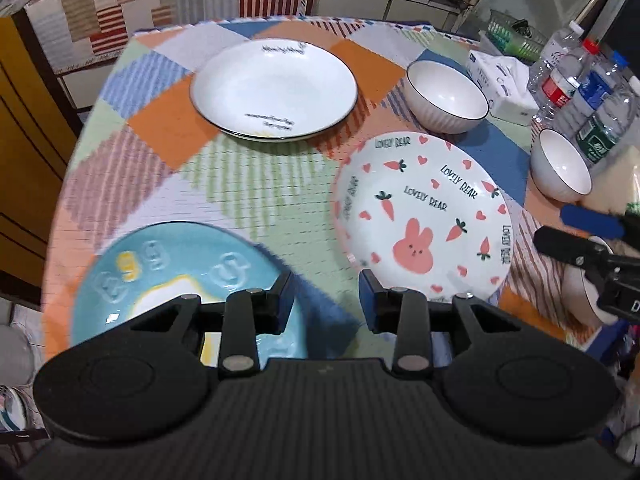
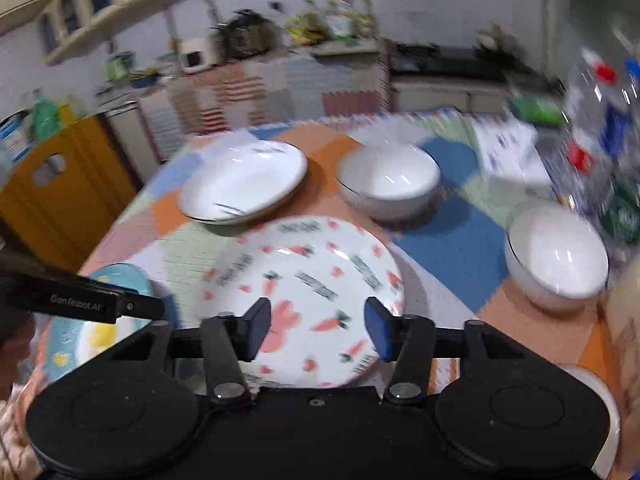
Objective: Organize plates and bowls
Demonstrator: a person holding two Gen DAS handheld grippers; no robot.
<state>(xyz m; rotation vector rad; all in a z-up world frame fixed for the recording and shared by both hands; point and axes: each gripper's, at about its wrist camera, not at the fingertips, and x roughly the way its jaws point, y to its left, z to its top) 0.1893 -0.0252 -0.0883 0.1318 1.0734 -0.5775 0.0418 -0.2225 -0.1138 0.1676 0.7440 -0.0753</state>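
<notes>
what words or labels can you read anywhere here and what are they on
"LOVELY BEAR": printed several times on the rabbit and carrot plate.
"GenRoboLAI", or close to it, slightly blurred: on the left gripper's finger, in the right wrist view.
Script lines on the white plate: too small to read.
Raised letters on the blue plate: blurred.
Water bottle labels and tissue box print: unreadable.
</notes>
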